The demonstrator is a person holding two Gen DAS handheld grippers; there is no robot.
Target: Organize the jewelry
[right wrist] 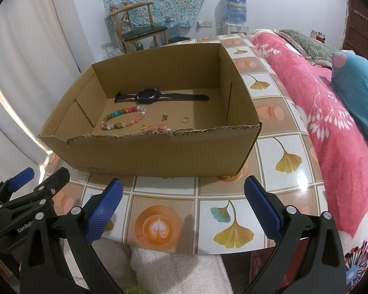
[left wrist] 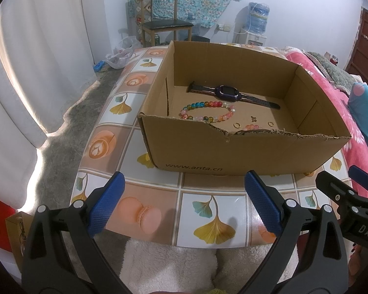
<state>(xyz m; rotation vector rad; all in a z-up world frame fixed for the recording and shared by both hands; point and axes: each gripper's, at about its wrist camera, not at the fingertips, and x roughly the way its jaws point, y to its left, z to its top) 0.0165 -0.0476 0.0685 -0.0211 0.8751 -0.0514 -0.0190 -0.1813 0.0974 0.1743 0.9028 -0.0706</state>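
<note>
Jewelry lies inside the cardboard box [left wrist: 245,152]; both grippers hang wide and empty.

Watch [left wrist: 227,91] at 12 o'clock, bead bracelet [left wrist: 207,111] at 9, rings [left wrist: 237,125] toward 6. Left gripper [left wrist: 184,203] and right gripper [right wrist: 184,205] hold nothing; no jewelry shows on the table [left wrist: 159,191].

We saw a wooden chair [left wrist: 163,22] against the far wall. A pink floral blanket [right wrist: 314,103] lay beside the counter [right wrist: 269,152].
</note>
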